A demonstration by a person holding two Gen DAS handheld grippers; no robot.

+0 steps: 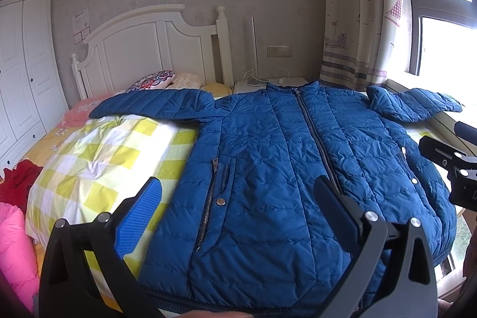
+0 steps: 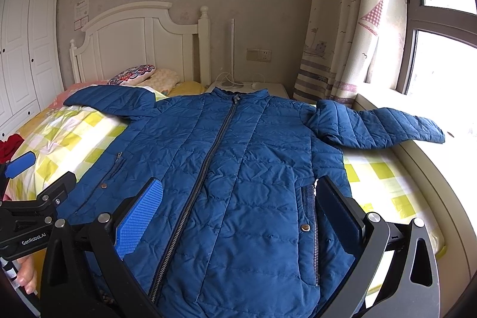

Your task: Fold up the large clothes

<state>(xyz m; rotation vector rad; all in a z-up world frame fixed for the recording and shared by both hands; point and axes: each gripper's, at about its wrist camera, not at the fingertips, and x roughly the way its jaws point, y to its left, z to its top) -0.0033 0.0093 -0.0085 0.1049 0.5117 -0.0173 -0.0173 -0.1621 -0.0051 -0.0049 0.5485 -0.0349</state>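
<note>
A blue quilted jacket (image 1: 283, 157) lies flat and zipped, front up, on the bed, collar toward the headboard; it also shows in the right wrist view (image 2: 238, 169). Its left sleeve (image 1: 155, 105) stretches out over the checked quilt, and its right sleeve (image 2: 381, 127) reaches to the window sill. My left gripper (image 1: 238, 198) is open and empty above the jacket's lower left, near the pocket zip. My right gripper (image 2: 241, 198) is open and empty above the lower right half. Each gripper shows at the edge of the other's view.
The yellow and white checked quilt (image 1: 98, 160) covers the bed. Pillows (image 1: 155, 79) lie by the white headboard (image 1: 143, 40). A nightstand (image 1: 259, 84) with cables stands behind the collar. A pink quilt (image 1: 15, 246) and a red garment (image 1: 18, 181) lie at left. Curtain and window stand at right.
</note>
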